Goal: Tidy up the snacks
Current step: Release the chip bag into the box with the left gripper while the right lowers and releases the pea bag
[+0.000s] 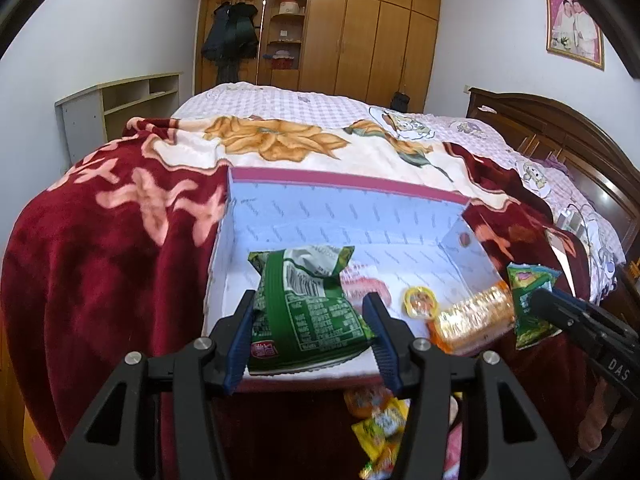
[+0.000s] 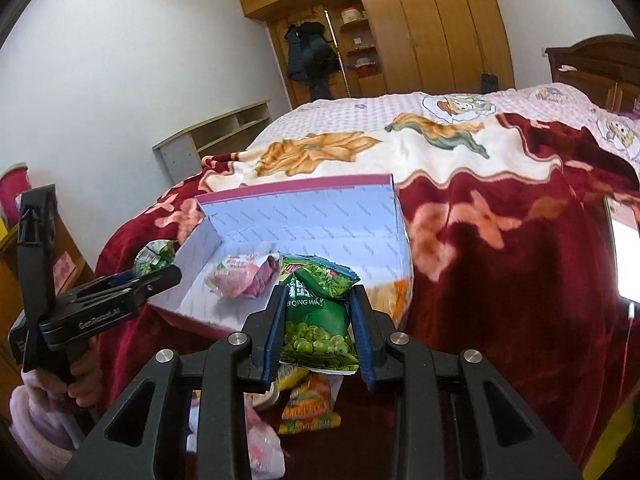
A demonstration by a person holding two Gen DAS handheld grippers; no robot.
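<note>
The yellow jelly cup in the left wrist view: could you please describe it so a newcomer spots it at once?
On the bed lies an open white box. On its floor, right of centre, lies the jelly cup, between a pink packet and an orange packet; it alone is small and round.

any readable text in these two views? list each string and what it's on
"GenRobot.AI": on the side of the left tongs, right wrist view.
"DAS": on the body of the right tongs, left wrist view.
"EI QING WA": partial, on the green pea packet held in the right tongs.
Barcode and nutrition table on the green snack bag in the left tongs: too small to read.
Repeated print inside the box: unreadable.
</note>
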